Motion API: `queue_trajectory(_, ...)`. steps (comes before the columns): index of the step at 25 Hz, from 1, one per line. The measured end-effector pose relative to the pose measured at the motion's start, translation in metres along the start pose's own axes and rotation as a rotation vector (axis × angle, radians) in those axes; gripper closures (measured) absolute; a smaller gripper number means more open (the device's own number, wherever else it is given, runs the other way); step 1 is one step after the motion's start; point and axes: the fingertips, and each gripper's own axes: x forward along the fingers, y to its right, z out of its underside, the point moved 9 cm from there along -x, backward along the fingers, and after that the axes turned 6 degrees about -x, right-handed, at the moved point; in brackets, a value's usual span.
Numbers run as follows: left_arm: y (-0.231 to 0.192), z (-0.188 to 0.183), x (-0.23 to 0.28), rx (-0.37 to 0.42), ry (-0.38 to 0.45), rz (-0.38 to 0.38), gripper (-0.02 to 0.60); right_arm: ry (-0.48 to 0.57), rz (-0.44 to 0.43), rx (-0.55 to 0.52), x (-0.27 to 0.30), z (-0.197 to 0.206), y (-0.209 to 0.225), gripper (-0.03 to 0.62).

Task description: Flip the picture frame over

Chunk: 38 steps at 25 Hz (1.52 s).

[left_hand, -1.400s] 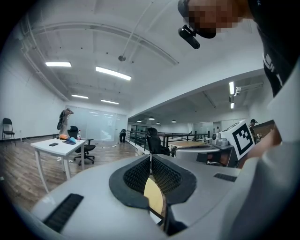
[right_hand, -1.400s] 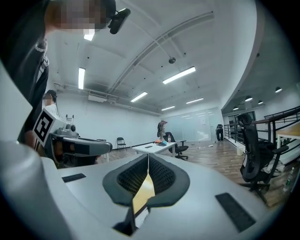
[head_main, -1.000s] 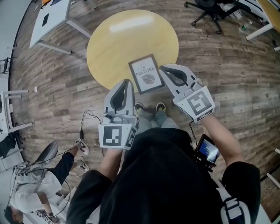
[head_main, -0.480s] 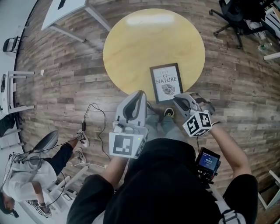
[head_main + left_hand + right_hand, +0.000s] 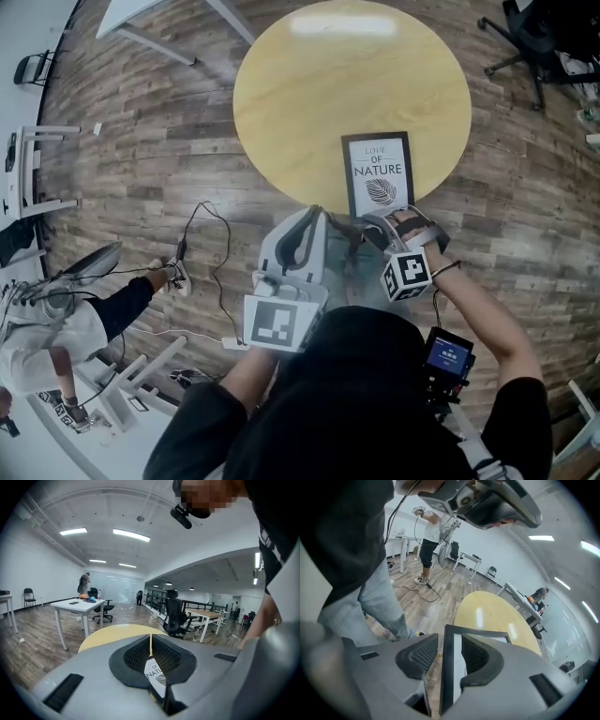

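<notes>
The black picture frame (image 5: 378, 175) lies face up, its leaf print showing, at the near edge of the round yellow table (image 5: 328, 84). My right gripper (image 5: 390, 225) is at the frame's near short edge. In the right gripper view its jaws are opening, and the frame's black border (image 5: 447, 667) stands between them with a gap on the left side; the gripper (image 5: 445, 641) is not pressing on it. My left gripper (image 5: 305, 239) hovers left of the frame, off the table's edge. Its tips (image 5: 150, 639) are shut, and the frame (image 5: 155, 679) shows beyond them.
Below the grippers are the person's legs and shoes. A cable (image 5: 202, 244) trails over the wooden floor at left, near another person (image 5: 56, 319). An office chair (image 5: 544, 56) stands at top right and a white table (image 5: 159, 19) at top left.
Both grippers have dropped and drawn back toward the person. The right one rolled and came down to the frame's near edge, where its jaws spread. The frame still lies flat.
</notes>
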Motion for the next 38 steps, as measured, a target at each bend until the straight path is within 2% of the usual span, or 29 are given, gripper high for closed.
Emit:
queue_trajectory(4, -0.004, 0.006, -0.003, -0.006, -0.012, -0.006, 0.551, -0.046, 0.029, -0.061, 0.018, -0.002, -0.005, 0.438)
queue_trajectory(8, -0.006, 0.009, -0.003, -0.006, -0.017, -0.016, 0.551, -0.12, 0.05, -0.079, 0.031, 0.0, -0.008, 0.43)
queue_trajectory(13, -0.005, 0.011, -0.002, -0.009, -0.022, -0.015, 0.551, -0.186, 0.144, -0.166, 0.038, 0.0, -0.013, 0.431)
queue_trajectory(17, -0.003, 0.01, -0.001, -0.009, -0.027, -0.006, 0.551, -0.199, 0.142, -0.199, 0.035, -0.001, -0.013, 0.448)
queue_trajectory(25, 0.001, 0.004, -0.002, 0.008, -0.015, 0.006, 0.551, -0.09, 0.165, -0.105, 0.005, -0.02, 0.014, 0.487)
queue_trajectory(34, 0.008, -0.004, -0.003, 0.014, 0.013, 0.01, 0.551, 0.108, 0.235, 0.094, -0.033, -0.046, 0.075, 0.5)
queue_trajectory(38, 0.0, -0.018, -0.009, 0.033, 0.024, -0.023, 0.551, 0.211, 0.282, 0.22, -0.056, -0.059, 0.103, 0.505)
